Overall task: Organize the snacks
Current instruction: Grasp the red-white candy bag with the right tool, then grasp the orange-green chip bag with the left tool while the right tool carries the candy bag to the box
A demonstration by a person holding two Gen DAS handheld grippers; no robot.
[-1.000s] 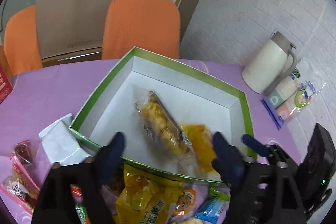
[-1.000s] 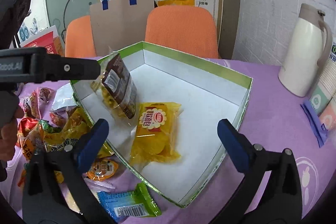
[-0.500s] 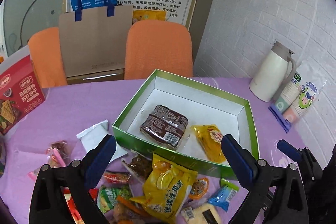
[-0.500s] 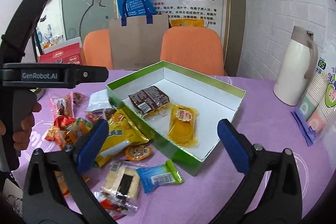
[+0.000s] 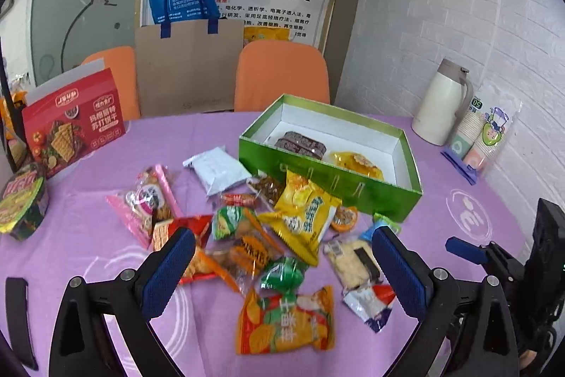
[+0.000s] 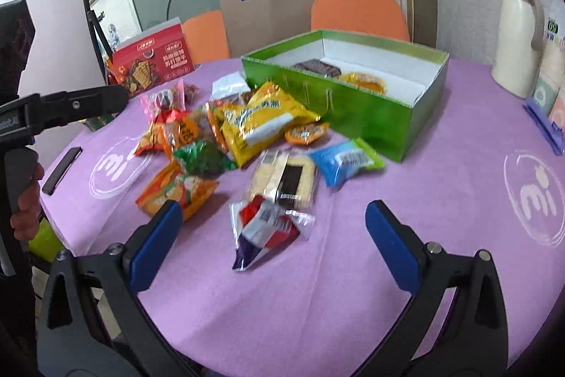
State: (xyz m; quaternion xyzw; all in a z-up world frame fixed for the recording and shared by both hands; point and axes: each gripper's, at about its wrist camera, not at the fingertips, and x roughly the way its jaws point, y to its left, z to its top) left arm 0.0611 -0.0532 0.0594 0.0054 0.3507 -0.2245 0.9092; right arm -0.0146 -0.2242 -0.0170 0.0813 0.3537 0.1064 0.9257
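The left tongs (image 5: 282, 265) are wide apart and hold nothing. They hang over a pile of snacks on the purple table (image 5: 88, 253). The right tongs (image 6: 273, 234) are wide apart too, and they also hold nothing. A red, white and blue packet (image 6: 263, 228) lies on the table between their blue tips.

The green box (image 5: 339, 181) sits at the far side of the pile. Inside it are a dark brown snack (image 5: 300, 142) and a yellow snack (image 5: 356, 161), side by side. All the other snacks lie outside the box. A big yellow bag (image 5: 303, 207) leans right by the box's front wall, and an orange bag (image 5: 286, 320) lies nearest to the left tongs.

A white jug (image 5: 439, 103) stands well apart, near the wall (paper cups are just beside it). A red box (image 5: 72, 126) stands on the left side of the table.
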